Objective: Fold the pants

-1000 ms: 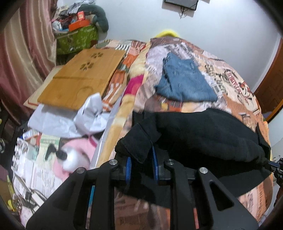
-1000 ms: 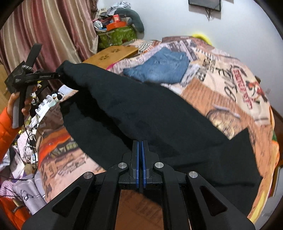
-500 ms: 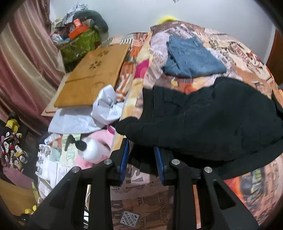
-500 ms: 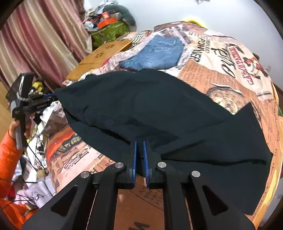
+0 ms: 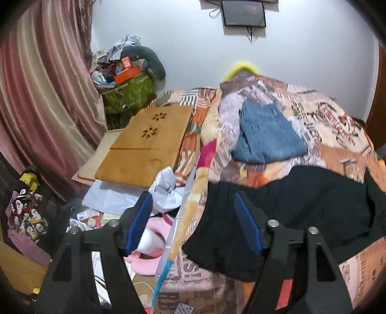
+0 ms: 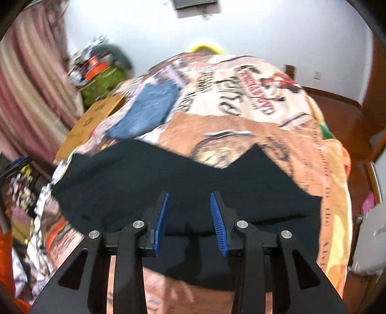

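Both claws have just let go: left claw [image 5: 193, 217] and right claw [image 6: 189, 217] are opening, empty, leaving the black pants [image 6: 183, 178] folded on the bed [image 6: 253, 125]; fold laid.

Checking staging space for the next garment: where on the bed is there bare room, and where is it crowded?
Free: printed bedspread right of the folded jeans, beyond the black pants. Crowded: the bed's left edge, with wooden board, white paper and floor clutter.

Home bedroom: bed w/ printed blanket [image 5: 333, 125], pink curtain [image 5: 43, 91], cluttered floor, wall screen [image 5: 243, 13].
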`<state>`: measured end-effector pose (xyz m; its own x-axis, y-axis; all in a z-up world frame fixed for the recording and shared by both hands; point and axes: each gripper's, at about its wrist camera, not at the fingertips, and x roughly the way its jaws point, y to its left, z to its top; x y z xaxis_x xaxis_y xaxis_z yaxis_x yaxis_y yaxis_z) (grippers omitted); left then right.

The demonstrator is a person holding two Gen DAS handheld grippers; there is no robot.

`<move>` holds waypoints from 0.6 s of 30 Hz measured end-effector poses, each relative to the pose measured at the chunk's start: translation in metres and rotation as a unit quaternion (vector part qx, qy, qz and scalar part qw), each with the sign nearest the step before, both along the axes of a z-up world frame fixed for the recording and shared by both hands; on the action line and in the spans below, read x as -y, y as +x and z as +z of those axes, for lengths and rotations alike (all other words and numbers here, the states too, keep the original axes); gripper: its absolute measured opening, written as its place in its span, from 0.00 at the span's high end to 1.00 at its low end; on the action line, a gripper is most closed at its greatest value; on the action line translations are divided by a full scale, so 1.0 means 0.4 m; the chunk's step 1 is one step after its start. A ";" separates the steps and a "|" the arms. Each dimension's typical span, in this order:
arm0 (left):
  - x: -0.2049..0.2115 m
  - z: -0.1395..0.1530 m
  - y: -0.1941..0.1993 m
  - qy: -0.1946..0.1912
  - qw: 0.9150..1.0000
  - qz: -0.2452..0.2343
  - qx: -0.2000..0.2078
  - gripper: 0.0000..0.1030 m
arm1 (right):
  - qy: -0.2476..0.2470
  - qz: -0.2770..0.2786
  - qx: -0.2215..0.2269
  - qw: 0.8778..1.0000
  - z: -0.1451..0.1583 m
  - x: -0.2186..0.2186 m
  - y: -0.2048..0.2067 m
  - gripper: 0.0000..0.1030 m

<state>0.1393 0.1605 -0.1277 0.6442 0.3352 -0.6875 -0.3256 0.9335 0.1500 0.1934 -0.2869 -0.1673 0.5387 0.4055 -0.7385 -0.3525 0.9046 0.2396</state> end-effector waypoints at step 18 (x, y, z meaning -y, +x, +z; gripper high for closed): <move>0.189 -0.186 0.288 -0.063 0.992 -0.077 -0.083 0.08 | -0.005 -0.079 -0.064 0.995 -0.155 0.065 0.291 0.53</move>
